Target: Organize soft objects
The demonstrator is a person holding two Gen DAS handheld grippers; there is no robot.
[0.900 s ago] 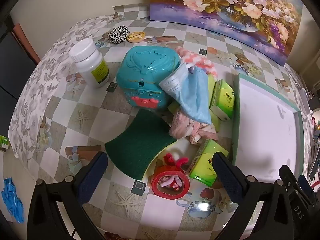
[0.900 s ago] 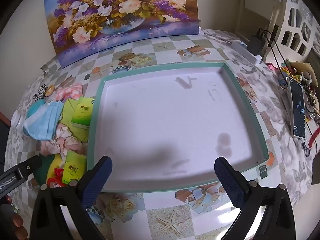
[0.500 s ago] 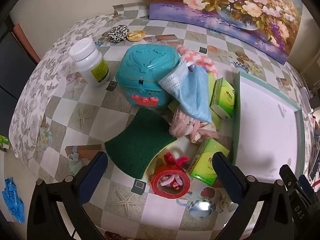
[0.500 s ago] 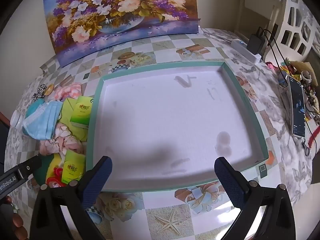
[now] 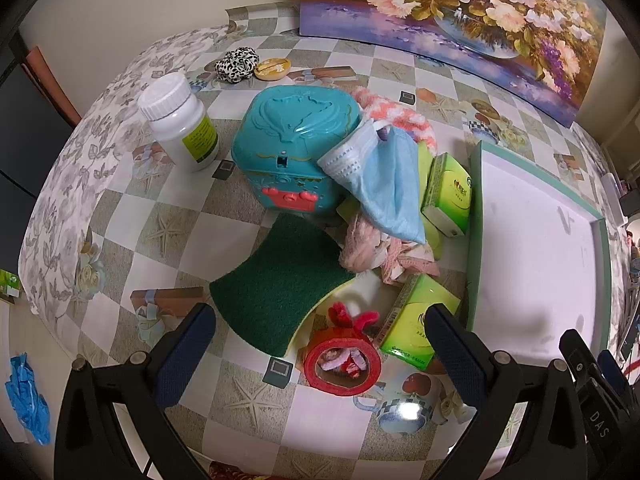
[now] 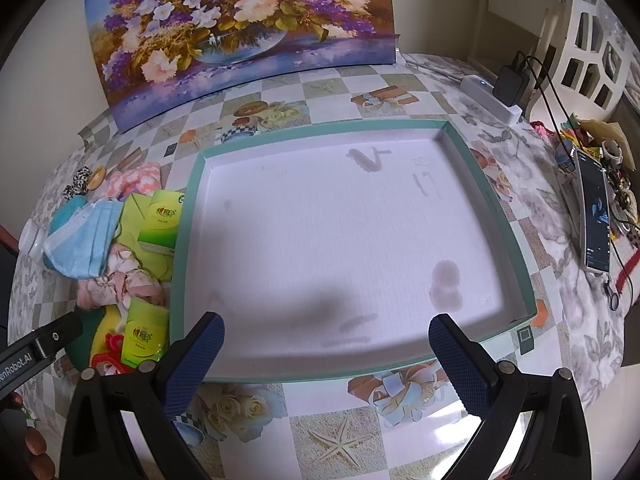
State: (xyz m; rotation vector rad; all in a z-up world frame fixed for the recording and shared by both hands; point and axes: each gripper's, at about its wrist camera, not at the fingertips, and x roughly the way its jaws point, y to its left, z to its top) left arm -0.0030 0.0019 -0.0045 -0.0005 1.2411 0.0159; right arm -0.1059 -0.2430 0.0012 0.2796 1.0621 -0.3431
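A heap of soft things lies left of the teal-rimmed tray: a blue face mask, a green scouring sponge, pink cloth, a pink fluffy sock, two green tissue packs and a red ring-shaped toy. My left gripper hangs open above the red toy and sponge, holding nothing. Over the tray's near edge my right gripper stands open and empty.
A teal plastic box and a white pill bottle stand beside the heap. A spotted scrunchie lies at the back. A flower painting leans on the wall. A phone, charger and clutter lie right of the tray.
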